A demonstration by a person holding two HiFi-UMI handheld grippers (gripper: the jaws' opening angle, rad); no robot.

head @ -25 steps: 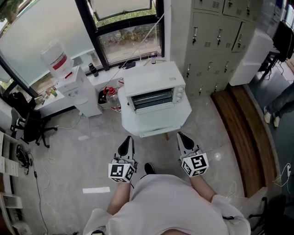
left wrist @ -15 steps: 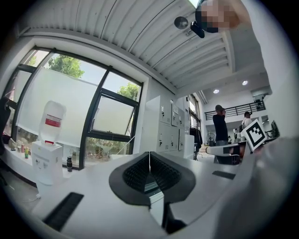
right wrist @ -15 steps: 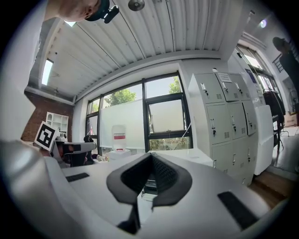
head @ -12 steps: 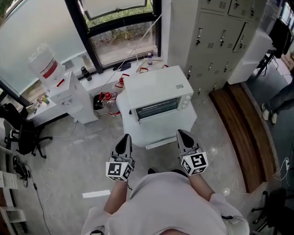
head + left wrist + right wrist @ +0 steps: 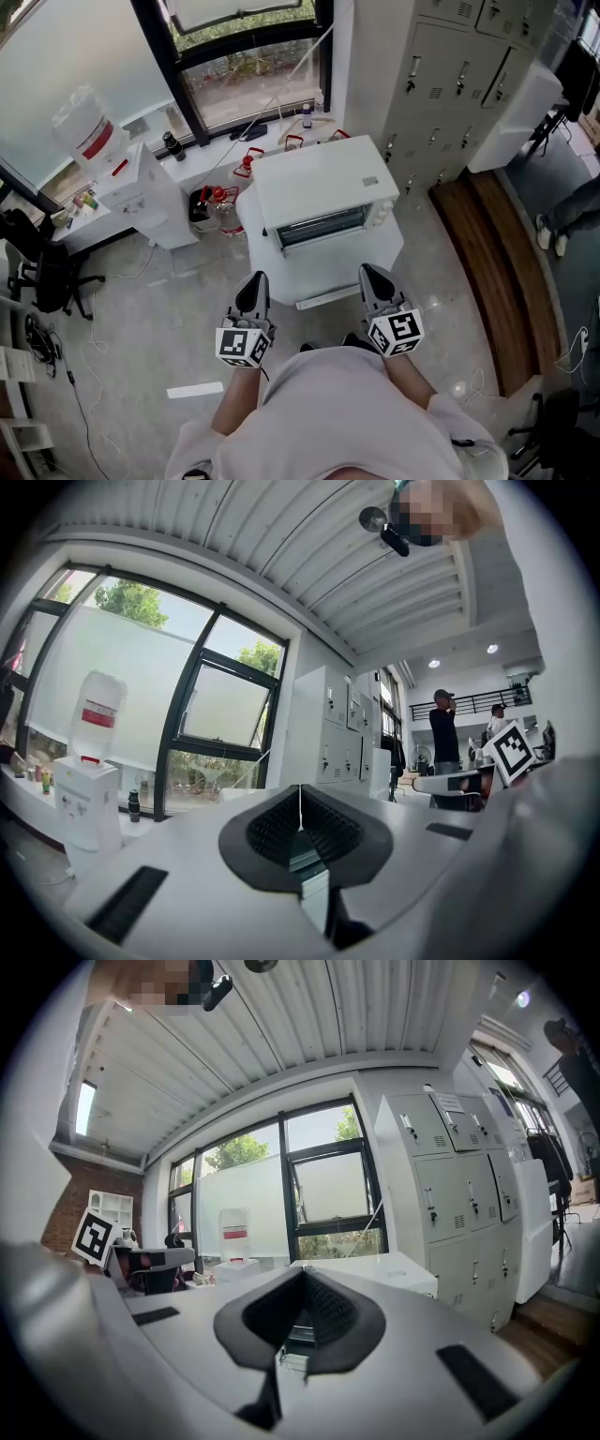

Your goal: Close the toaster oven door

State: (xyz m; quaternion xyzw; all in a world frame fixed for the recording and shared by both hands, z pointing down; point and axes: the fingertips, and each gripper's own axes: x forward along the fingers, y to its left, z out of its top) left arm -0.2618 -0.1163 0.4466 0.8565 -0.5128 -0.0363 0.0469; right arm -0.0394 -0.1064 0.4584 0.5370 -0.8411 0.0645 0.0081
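Left gripper (image 5: 257, 281) and right gripper (image 5: 371, 274), centre frame, are closed and empty. Risk: pushing one corner of the lowered door (image 5: 333, 267) may slide the toaster oven (image 5: 319, 183) backward.

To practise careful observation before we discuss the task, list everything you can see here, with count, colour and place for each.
toaster oven: one, white, on the table ahead of the person
table: one, white, under the oven
water dispenser: one, white, red-labelled bottle on top, left of the table
lockers: one bank, grey, right of the window
office chair: one, black, far left
window: one, black-framed, behind the oven
left gripper: one, dark jaws shut, empty, near the table's front edge
right gripper: one, dark jaws shut, empty, beside the left one
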